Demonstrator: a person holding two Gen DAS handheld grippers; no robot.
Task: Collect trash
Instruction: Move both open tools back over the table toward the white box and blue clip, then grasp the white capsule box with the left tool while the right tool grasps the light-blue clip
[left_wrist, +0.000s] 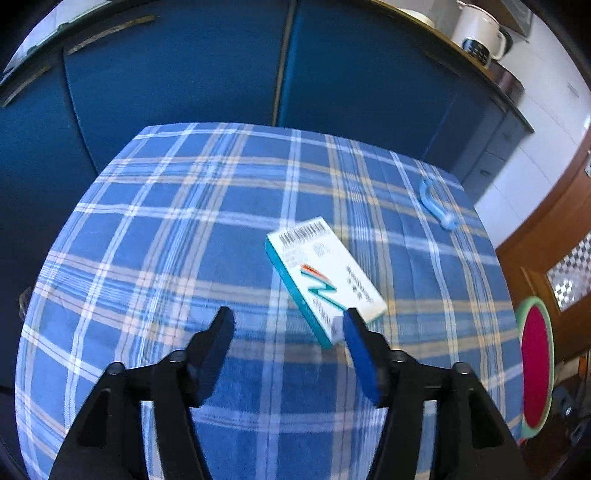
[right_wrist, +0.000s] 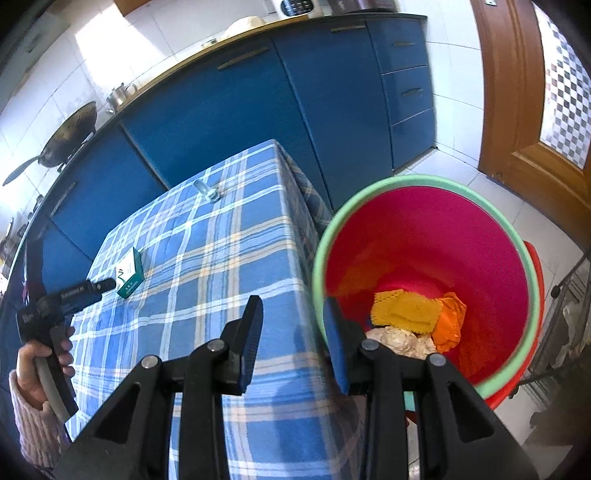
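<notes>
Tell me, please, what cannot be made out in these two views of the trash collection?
- Box print: blurred in the left wrist view, too small in the right.
- Pale scrap in the bucket: partly hidden by the right claw.
- Blue item near the table's far edge: too small to identify.

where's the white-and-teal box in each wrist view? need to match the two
Left wrist: box lies right of centre on the plaid tablecloth, its near end beside the right finger of the open left gripper.
Right wrist: box at left, small, at the tip of the left gripper.
Shared landmark: light blue item near the table's far edge.
</notes>
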